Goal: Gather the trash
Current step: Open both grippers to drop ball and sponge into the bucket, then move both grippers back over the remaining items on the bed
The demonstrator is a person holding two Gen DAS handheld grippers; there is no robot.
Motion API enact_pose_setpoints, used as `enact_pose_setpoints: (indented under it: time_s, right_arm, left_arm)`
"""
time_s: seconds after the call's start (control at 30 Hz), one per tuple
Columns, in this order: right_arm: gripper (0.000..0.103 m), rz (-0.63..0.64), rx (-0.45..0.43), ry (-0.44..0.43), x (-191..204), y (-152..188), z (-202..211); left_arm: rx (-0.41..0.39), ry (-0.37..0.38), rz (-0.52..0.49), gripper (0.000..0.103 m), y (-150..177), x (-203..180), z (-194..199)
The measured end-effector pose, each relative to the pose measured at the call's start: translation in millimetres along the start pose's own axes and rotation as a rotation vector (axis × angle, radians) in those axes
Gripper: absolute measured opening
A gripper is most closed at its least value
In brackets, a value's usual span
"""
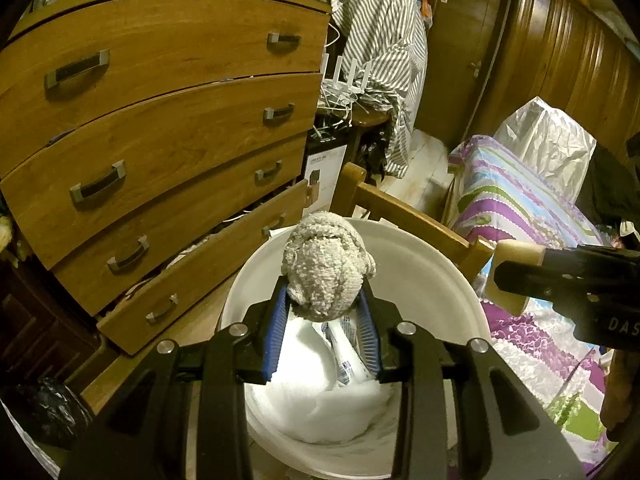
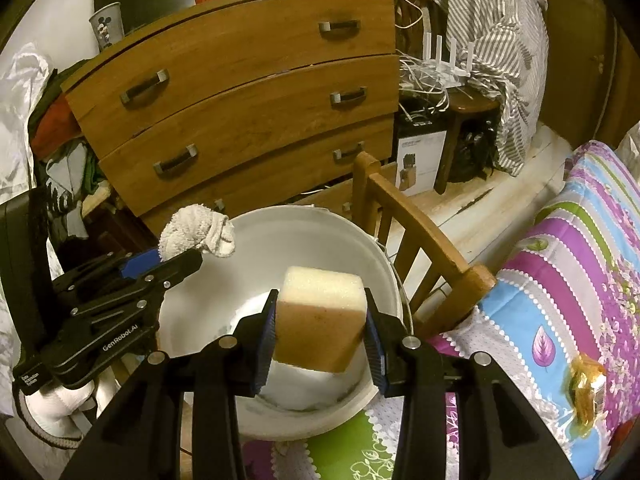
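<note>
My left gripper [image 1: 325, 300] is shut on a crumpled grey-white rag [image 1: 326, 266] and holds it over a white bucket [image 1: 452, 280] with white paper and plastic waste [image 1: 320, 392] inside. In the right wrist view the left gripper [image 2: 188, 258] holds the rag [image 2: 196, 234] above the bucket's left rim [image 2: 384, 264]. My right gripper [image 2: 320, 322] is shut on a yellow sponge block [image 2: 320, 320] over the bucket's near side. The sponge tip [image 1: 516, 256] shows at the right of the left wrist view.
A wooden chest of drawers [image 1: 160, 128] stands behind the bucket, its bottom drawer pulled open. A wooden chair [image 2: 404, 236] is to the bucket's right, next to a bed with a striped floral cover [image 2: 560, 280]. A yellow wrapper [image 2: 584, 392] lies on the bed.
</note>
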State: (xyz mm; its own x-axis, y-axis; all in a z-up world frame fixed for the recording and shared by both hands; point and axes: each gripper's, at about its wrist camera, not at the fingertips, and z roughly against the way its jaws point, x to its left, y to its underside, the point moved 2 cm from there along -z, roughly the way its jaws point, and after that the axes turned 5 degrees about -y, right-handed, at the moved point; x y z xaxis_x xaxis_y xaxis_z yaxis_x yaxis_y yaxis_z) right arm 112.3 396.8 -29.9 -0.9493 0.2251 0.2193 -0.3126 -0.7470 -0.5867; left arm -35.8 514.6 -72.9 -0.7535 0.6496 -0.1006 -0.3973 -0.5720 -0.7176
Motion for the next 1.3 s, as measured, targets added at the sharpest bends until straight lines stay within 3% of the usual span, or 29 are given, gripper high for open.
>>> enact_pose_setpoints:
  time_s: [0.03,0.13,0.5,0.8,1.07,1.3]
  right_arm:
    - [0.042,0.001,0.001,-0.003,0,0,0]
    - [0.061,-0.009,-0.011,-0.007,-1,-1,0]
    - [0.061,-0.035,-0.051,-0.016,-7,9,15]
    - [0.062,-0.017,-0.181,0.009,0,39,75]
    - [0.072,-0.068,-0.356,0.128,-22,135,168]
    - [0.075,-0.180,-0.401,0.241,-68,234,232]
  left_arm:
    - [0.004,-0.001,-0.004,0.037,0,0,-1]
    - [0.000,-0.016,0.007,0.051,0,3,-2]
    - [-0.001,-0.021,0.012,0.052,0,8,-2]
    - [-0.022,0.010,-0.023,0.052,10,-11,18]
    - [-0.029,0.103,-0.114,0.052,33,-74,39]
    - [0.013,0.223,-0.248,0.052,71,-162,44]
